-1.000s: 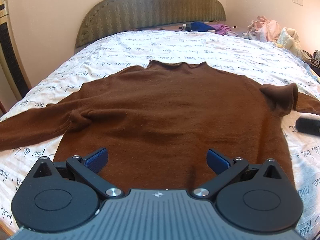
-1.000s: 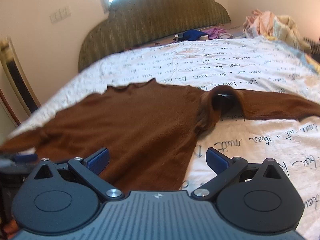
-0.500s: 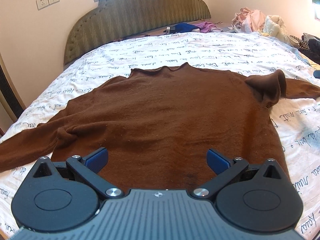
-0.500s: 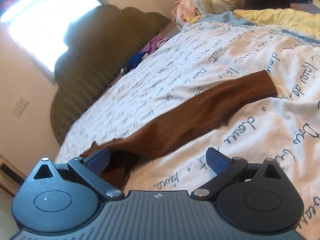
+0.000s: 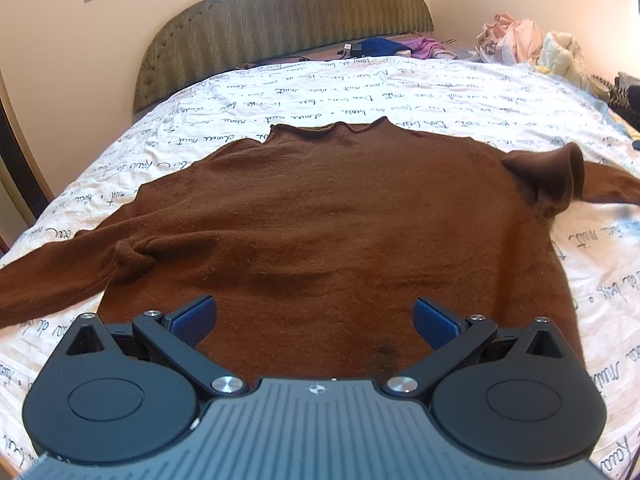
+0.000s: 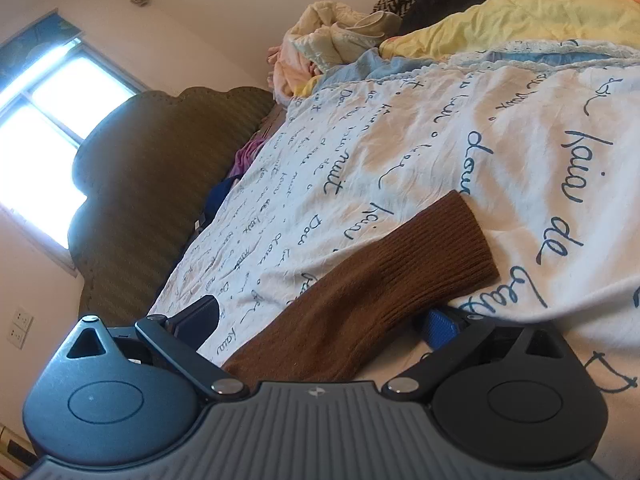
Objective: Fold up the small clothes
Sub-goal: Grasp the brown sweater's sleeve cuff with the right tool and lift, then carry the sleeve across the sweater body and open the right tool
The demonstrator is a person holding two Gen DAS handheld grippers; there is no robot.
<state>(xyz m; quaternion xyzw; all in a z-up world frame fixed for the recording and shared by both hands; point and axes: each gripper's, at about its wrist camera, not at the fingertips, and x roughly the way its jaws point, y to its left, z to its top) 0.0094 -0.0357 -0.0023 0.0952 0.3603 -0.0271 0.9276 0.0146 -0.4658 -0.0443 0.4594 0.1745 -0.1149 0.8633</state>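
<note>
A bed with a script-printed sheet carries a brown sweater spread flat across its middle, neck toward the headboard. The left gripper hovers over the hem, jaws wide apart and empty. The right gripper, tilted, has its wide jaws around the sleeve without clamping it.

Bed sheet script: dark blue cursive handwriting printed in repeating rows across the white cloth; in the left wrist view most of it is too small and upside down to read.
Bed sheet words, right wrist view: "de" and "nuit" can be made out; a word like "doux" is partly hidden.
Gripper body mark: a small four-pointed emblem, no letters.
</note>
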